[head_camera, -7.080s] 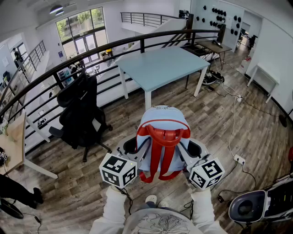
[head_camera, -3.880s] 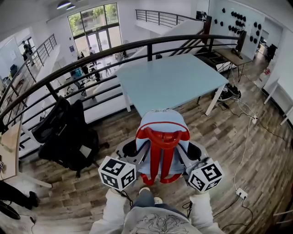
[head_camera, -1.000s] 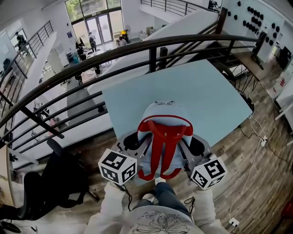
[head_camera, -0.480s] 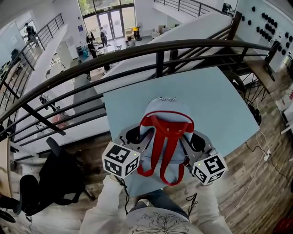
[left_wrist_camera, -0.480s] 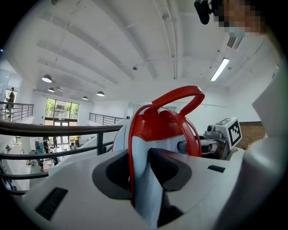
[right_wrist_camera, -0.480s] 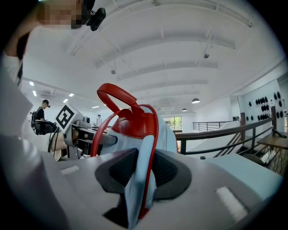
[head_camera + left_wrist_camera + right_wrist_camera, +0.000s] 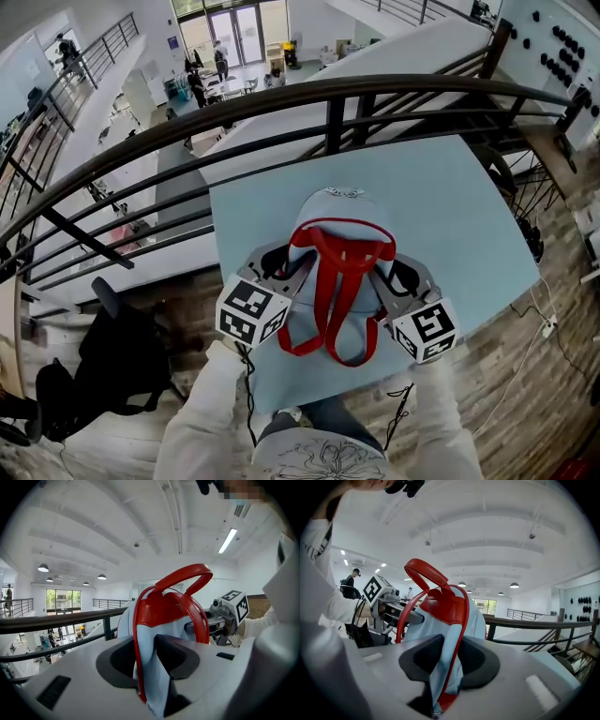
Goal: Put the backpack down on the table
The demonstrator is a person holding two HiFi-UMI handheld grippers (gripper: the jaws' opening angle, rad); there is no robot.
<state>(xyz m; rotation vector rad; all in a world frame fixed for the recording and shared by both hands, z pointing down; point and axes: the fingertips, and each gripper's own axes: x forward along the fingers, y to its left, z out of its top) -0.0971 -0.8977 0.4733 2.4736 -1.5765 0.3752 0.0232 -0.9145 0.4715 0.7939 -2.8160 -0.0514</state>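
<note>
Backpack (image 7: 337, 267) being carried forward; table (image 7: 459, 216), earlier ahead, now lying directly beneath it. Backpack being held upright at its sides, left gripper (image 7: 278, 274) and right gripper (image 7: 401, 279) both clamped on it. Apparently not yet resting; lowering being judged next.

Setting: open-plan office or lab building, upper gallery level. Evidence:
- dark metal railing (image 7: 328, 94) edging a drop to a lower floor
- people (image 7: 196, 84) and desks below
- glazed entrance doors (image 7: 234, 23) beyond
- pale blue table (image 7: 450, 216)
- wood-plank floor (image 7: 553, 384)
- black office chair (image 7: 117, 361)
- loose floor cables (image 7: 548, 326)
- white ceiling with round lamps (image 7: 43, 567) and a strip light (image 7: 228, 540)
</note>
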